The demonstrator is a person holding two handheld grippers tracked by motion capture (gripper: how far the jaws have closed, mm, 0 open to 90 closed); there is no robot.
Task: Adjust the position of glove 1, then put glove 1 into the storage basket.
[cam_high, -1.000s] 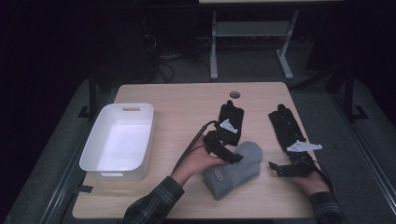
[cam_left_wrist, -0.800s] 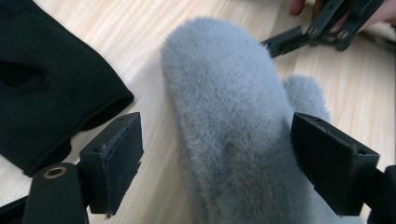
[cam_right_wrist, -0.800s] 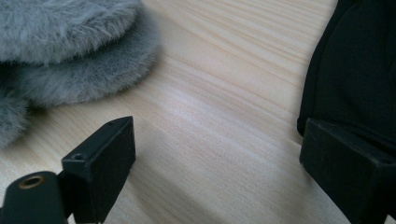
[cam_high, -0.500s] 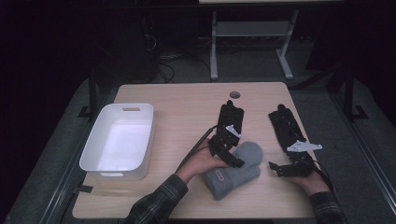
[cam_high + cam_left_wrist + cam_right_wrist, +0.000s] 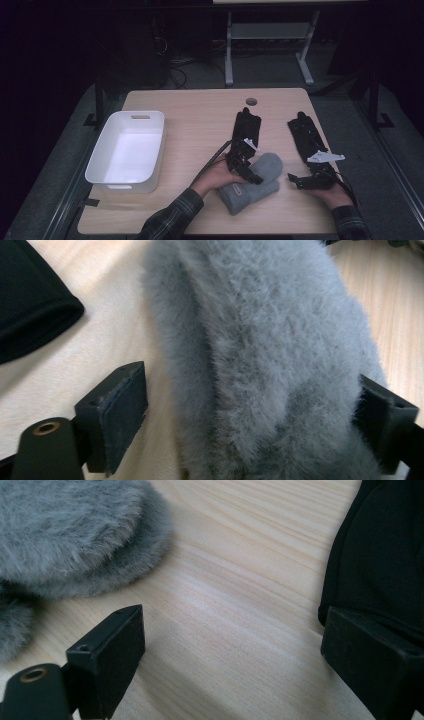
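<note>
Grey fuzzy mitten [image 5: 250,184] lies on the table [image 5: 200,110] at about 6 o'clock from table centre in the high view; compared with a second ago the left gripper [image 5: 243,165] has slid further onto its upper edge, so a grasp looks close but not made. Right gripper [image 5: 303,181] rests at 3 o'clock of the mitten, apart from it. White bin [image 5: 127,150] sits at 9 o'clock, nothing inside; likely where things go. Two black gloves [image 5: 246,127] [image 5: 306,137] lie at 12 and 1 o'clock of the mitten. Left gripper view: jaws wide, straddling the mitten [image 5: 270,355], left pad [image 5: 122,415] clear of the fur, right one touching or nearly. Right gripper view: jaws wide over bare table [image 5: 240,605], holding nothing, mitten [image 5: 75,535] at 10 o'clock, black glove [image 5: 380,555] at 2 o'clock.
</note>
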